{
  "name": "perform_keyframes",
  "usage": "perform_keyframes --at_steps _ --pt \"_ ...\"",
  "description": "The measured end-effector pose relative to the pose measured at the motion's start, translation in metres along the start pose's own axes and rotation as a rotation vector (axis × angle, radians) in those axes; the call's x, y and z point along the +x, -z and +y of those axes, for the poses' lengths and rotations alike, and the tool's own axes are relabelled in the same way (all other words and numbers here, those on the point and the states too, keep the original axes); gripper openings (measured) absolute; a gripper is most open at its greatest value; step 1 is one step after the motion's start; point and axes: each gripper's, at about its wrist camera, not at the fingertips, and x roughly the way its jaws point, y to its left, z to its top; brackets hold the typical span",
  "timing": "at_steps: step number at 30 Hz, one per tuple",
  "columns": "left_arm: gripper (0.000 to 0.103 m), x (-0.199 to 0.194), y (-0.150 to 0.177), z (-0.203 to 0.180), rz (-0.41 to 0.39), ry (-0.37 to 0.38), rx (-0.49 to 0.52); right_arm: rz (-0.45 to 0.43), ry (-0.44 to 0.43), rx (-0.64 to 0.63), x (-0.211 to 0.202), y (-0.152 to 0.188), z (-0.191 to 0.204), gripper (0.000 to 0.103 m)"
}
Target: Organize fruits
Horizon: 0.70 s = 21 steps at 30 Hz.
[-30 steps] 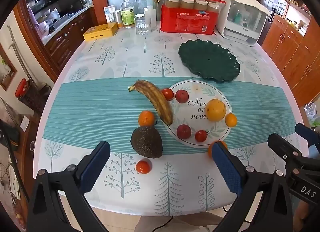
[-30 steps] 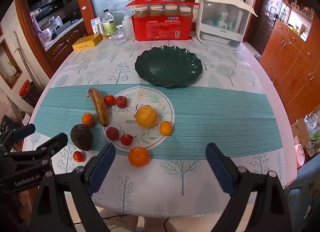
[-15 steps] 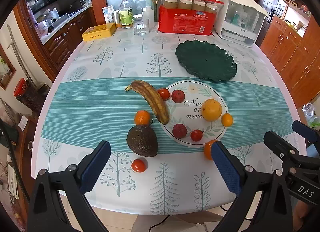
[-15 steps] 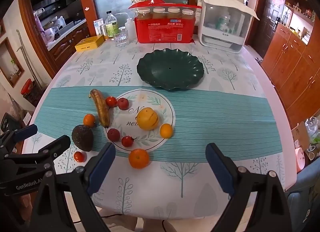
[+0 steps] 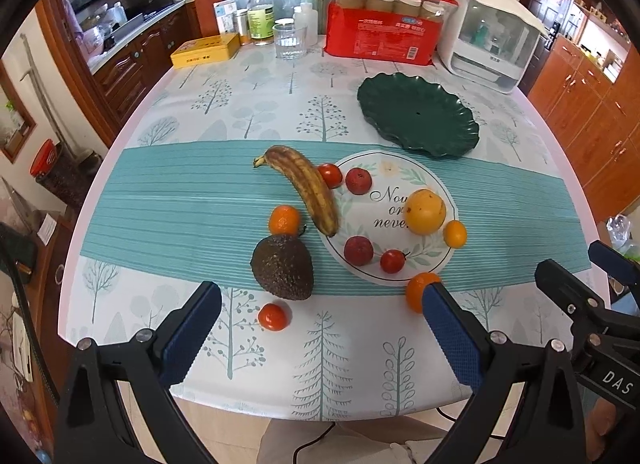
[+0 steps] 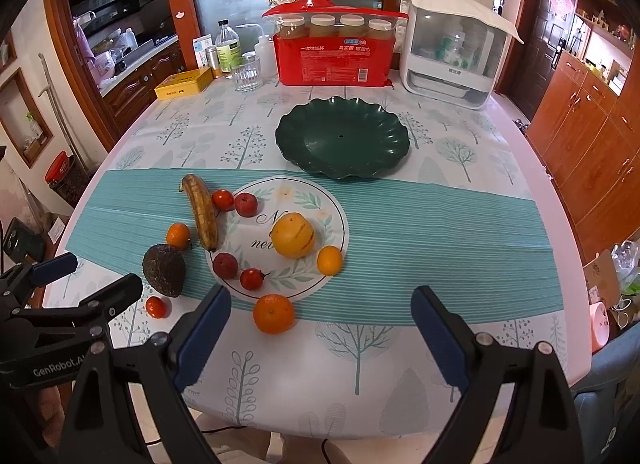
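Loose fruit lies on the table's teal band: a brown-spotted banana [image 5: 308,188] [image 6: 201,211], a dark avocado [image 5: 283,266] [image 6: 164,270], a large yellow-orange fruit [image 5: 425,211] [image 6: 293,235], small oranges, red tomatoes and small red fruits. An empty dark green plate [image 5: 418,118] [image 6: 342,137] sits behind them. My left gripper [image 5: 316,330] is open and empty above the near table edge, in front of the avocado. My right gripper [image 6: 320,328] is open and empty, with an orange [image 6: 273,313] just ahead between its fingers.
At the back stand a red pack of jars [image 6: 334,52], a white dish cabinet [image 6: 456,50], a glass [image 6: 247,74], bottles and a yellow tin [image 6: 184,83]. Wooden cabinets flank the table on both sides. The table's front edge is just under both grippers.
Both grippers have drifted slightly back and up from the table, so the fruit sits a little higher in view. Both stay open. No fruit has moved.
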Motion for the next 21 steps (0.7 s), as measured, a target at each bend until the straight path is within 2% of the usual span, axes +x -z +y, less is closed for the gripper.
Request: perform_keyframes --at_steps 21 --pt "0.100 -0.011 0.008 -0.007 -0.020 -0.054 0.025 -0.014 -0.041 -0.015 -0.004 0.003 -0.002 0.092"
